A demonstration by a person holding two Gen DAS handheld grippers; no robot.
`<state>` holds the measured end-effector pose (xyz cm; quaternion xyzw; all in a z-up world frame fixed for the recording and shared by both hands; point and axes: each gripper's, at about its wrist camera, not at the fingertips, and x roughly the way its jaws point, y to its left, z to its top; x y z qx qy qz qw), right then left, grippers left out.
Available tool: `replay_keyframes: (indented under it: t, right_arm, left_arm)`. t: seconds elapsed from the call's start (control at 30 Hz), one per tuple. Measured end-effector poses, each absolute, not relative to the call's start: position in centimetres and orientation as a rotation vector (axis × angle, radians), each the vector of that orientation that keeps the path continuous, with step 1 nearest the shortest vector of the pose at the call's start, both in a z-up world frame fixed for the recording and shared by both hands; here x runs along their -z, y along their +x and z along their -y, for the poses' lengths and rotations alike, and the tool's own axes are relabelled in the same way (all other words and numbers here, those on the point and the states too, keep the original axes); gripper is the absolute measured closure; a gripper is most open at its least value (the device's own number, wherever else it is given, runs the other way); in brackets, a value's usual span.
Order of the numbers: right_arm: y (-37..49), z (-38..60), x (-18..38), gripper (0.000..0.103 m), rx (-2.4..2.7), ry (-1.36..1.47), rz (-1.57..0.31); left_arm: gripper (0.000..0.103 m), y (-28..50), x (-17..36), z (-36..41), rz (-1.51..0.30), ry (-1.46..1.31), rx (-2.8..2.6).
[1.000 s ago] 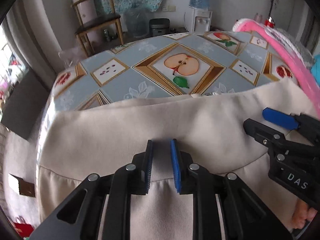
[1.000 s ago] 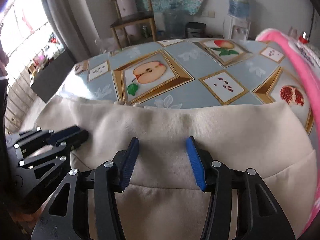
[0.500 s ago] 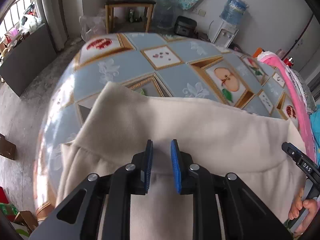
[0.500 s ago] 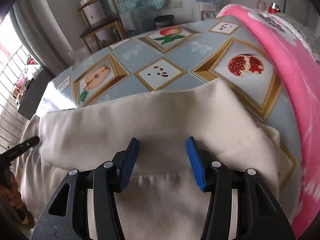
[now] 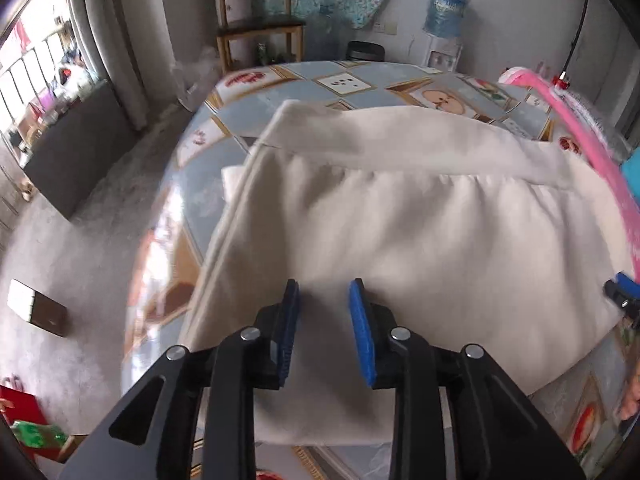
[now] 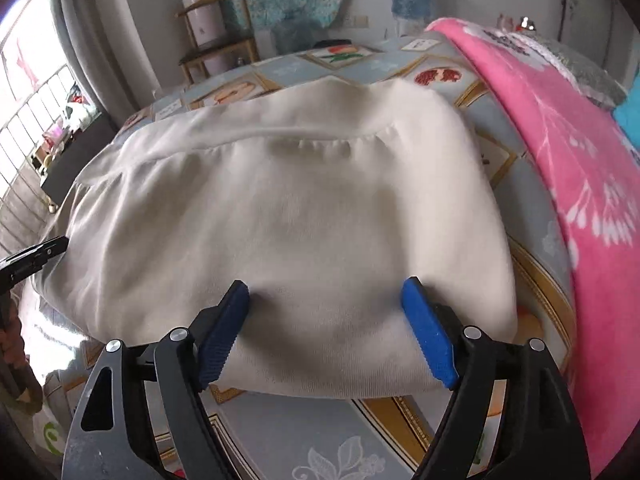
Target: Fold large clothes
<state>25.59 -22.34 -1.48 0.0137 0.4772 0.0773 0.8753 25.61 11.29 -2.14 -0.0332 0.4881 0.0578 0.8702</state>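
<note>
A cream garment (image 5: pixel 420 240) lies folded on the fruit-patterned table (image 5: pixel 240 92), its gathered band along the far side. My left gripper (image 5: pixel 324 292) hovers over the garment's near left part. Its jaws are opening, and the blue pads (image 5: pixel 360 320) press on nothing. In the right wrist view the same garment (image 6: pixel 288 208) fills the middle. Over its near edge my right gripper (image 6: pixel 326 286) is opening wide, with only cloth below the gap. The right gripper's tip (image 5: pixel 622 296) shows at the left view's right edge. The left gripper's tip (image 6: pixel 36 256) shows at the right view's left edge.
A pink blanket (image 6: pixel 560 128) is heaped along the table's right side, close to the garment. Beyond the table stand a wooden chair (image 5: pixel 256 28) and a water dispenser (image 5: pixel 444 32). To the left the table edge drops to a grey floor (image 5: pixel 72 260) with a small box (image 5: pixel 36 306).
Both grippers drew apart along the garment's band, then pulled back toward the near edge. Their jaws have widened and let go of the band, which now lies on the far side.
</note>
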Motion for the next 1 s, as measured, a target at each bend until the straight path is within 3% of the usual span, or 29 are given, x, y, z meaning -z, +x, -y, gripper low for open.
replay_keyframes:
  t: [0.13, 0.33, 0.47, 0.53, 0.67, 0.87, 1.0]
  right_arm:
    - [23.7, 20.7, -1.1, 0.027, -0.211, 0.056, -0.925]
    - [23.4, 15.6, 3.0, 0.018, -0.190, -0.136, -0.953]
    - [22.4, 15.8, 0.7, 0.018, -0.225, -0.057, -0.965]
    - [21.1, 16.1, -0.8, 0.016, -0.236, -0.041, -0.932]
    - [18.3, 16.5, -2.9, 0.008, -0.279, 0.015, -0.883]
    - [15.1, 16.8, -6.1, 0.007, -0.248, 0.012, -0.809]
    - [14.1, 17.3, -7.8, 0.007, -0.209, -0.009, -0.755]
  left_arm:
    - [0.074, 23.1, -0.1, -10.3, -0.932, -0.084, -0.069]
    - [0.066, 22.6, 2.7, -7.3, -0.960, 0.042, -0.080]
    - [0.066, 22.0, 1.2, -7.3, -0.945, -0.001, -0.058]
    - [0.060, 20.8, -0.2, -7.3, -0.901, -0.007, -0.023]
    - [0.036, 18.2, -3.3, -6.6, -0.822, -0.063, 0.078]
    - [0.005, 15.0, -7.9, -3.9, -0.719, -0.105, 0.166]
    - [0.005, 13.8, -9.5, -2.4, -0.691, -0.111, 0.217]
